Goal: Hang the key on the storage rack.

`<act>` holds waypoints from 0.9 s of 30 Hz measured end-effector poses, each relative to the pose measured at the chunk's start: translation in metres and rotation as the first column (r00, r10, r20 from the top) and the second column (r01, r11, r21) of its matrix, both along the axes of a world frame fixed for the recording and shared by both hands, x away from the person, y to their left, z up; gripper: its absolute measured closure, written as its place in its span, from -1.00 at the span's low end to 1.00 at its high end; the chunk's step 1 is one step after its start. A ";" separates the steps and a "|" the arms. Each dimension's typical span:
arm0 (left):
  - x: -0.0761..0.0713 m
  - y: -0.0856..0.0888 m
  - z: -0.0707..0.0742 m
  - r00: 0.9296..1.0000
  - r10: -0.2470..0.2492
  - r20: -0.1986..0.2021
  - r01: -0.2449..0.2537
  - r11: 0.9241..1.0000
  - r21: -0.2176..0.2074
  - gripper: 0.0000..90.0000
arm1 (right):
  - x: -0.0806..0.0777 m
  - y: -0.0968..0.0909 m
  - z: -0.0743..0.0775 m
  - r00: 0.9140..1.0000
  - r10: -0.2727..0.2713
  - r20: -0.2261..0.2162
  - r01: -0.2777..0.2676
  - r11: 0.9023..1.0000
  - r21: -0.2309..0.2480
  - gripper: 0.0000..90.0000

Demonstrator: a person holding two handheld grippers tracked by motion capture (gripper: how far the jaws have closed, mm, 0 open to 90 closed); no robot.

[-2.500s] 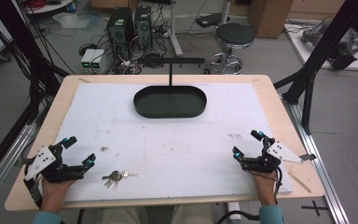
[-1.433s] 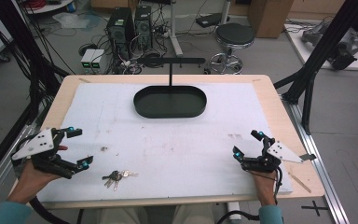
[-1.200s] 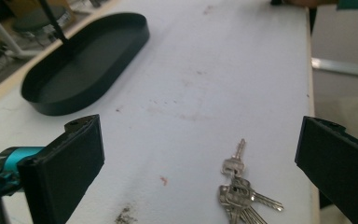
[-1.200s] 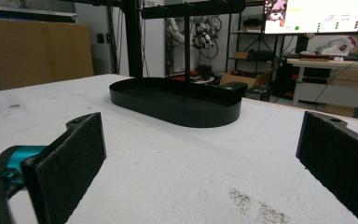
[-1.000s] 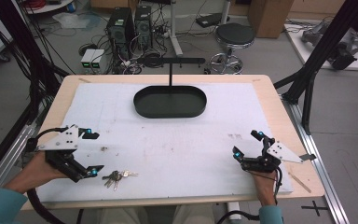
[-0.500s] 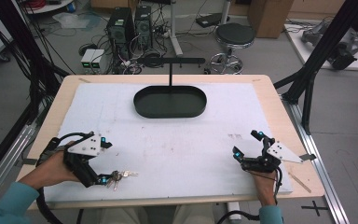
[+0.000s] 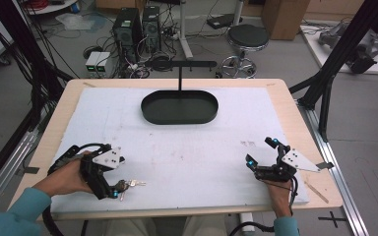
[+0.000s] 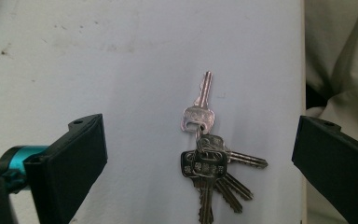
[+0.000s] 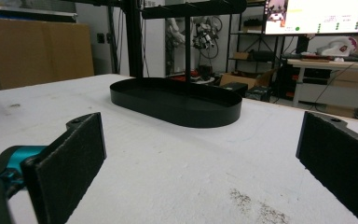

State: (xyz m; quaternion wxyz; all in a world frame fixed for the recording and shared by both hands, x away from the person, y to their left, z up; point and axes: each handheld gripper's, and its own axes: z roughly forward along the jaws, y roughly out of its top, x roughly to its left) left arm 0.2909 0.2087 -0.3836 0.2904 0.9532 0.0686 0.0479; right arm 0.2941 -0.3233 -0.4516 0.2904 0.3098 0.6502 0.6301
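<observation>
Left tool (image 7: 116, 188) is over the bunch of keys (image 8: 209, 163) near the front-left edge of the desk (image 7: 285, 98) — jaws wide apart, keys lying flat between them on the white sheet (image 7: 187, 147), nothing gripped. One key points away from the ring, the rest fan out toward the desk edge. Right tool (image 7: 262, 158) rests at the front right, jaws also wide apart, holding nothing — it faces the black oval tray (image 9: 177, 102) at the back centre.

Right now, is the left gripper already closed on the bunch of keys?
No, in the left gripper view the left gripper has its jaws wide apart, and the bunch of keys lies untouched between them.
</observation>
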 end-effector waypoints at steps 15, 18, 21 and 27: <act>0.001 -0.010 -0.014 0.998 -0.019 -0.062 0.024 0.997 0.073 -0.67 | 0.000 0.000 0.000 1.000 -0.003 0.004 0.003 1.000 0.001 -0.99; 0.001 -0.011 -0.017 0.997 -0.013 -0.072 0.018 0.997 0.072 -0.65 | 0.000 0.000 0.000 1.000 -0.003 0.004 0.003 1.000 0.002 -0.99; 0.001 -0.013 -0.019 0.997 -0.010 -0.074 0.017 0.996 0.091 -0.53 | 0.000 0.000 0.000 1.000 -0.002 0.006 0.002 1.000 0.001 -0.99; 0.004 -0.012 -0.020 0.996 0.005 -0.090 0.005 0.994 0.109 -0.33 | 0.000 0.000 0.000 1.000 -0.003 0.008 0.003 1.000 0.002 -0.99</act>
